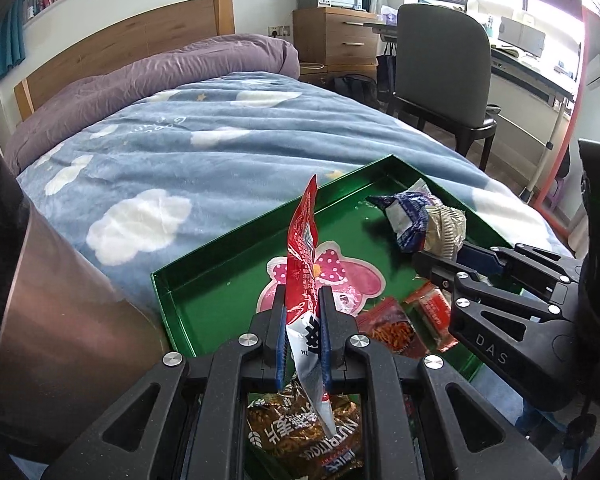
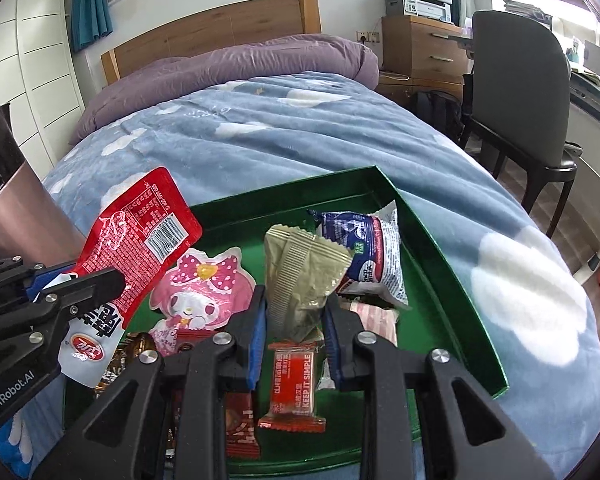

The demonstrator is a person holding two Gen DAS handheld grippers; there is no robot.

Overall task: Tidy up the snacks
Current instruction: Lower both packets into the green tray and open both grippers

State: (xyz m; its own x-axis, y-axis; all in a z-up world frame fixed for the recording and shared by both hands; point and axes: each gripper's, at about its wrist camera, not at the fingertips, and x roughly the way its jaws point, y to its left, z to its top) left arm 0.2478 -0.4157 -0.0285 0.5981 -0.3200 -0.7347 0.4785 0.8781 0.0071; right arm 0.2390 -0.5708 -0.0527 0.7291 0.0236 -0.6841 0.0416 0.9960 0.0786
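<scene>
Left hand-held gripper (image 1: 303, 332) clamps red packet (image 1: 302, 256), long axis upright | right hand-held gripper (image 2: 296, 320) clamps olive packet (image 2: 300, 276), upright

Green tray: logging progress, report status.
Left gripper shut on red packet. Right gripper shut on olive packet. Both above green tray. Nothing blocking.

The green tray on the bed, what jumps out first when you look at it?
The red snack packet sticks straight up, pinched in the left gripper over the green tray. Beside it, the right gripper holds an olive-green packet above the pink cartoon bunny picture on the tray floor.
</scene>
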